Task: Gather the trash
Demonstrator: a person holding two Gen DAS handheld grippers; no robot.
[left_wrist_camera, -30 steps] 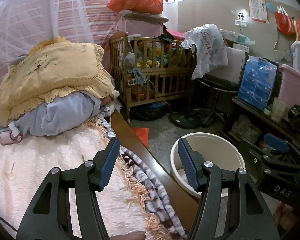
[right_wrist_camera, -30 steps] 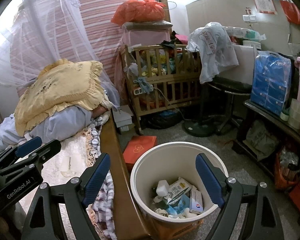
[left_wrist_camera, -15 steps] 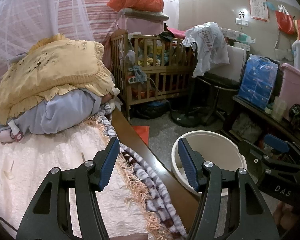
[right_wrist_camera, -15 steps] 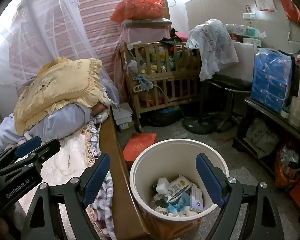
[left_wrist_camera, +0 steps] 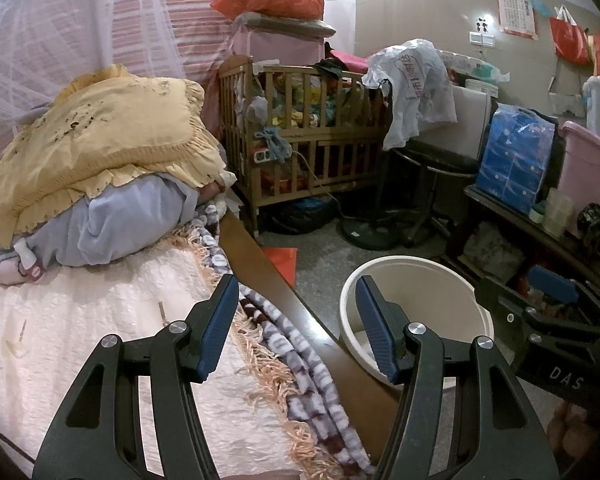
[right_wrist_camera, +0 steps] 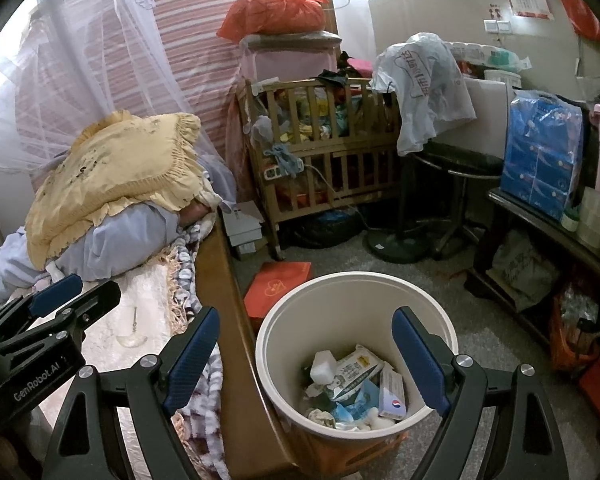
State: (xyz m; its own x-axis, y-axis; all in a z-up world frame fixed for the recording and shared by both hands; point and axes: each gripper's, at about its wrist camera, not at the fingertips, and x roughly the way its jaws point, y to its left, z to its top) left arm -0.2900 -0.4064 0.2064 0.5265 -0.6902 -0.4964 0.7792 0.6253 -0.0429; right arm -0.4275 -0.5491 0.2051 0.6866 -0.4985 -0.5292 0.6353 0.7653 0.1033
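Cream bin (right_wrist_camera: pixel 284 320) (base hidden), wrappers (right_wrist_camera: pixel 356 372) jumbled

Both my views are dim and warm, lit mostly from a bright patch at the top centre, by the wall (left_wrist_camera: pixel 412 32) behind the crib (left_wrist_camera: pixel 300 136). That patch blows out to white. The floor (right_wrist_camera: pixel 420 268) under the furniture sinks into shadow. Fisheye bends everything toward black rounded corners. My tools' dark frames stay sharp; the far clutter looks soft and grainy.
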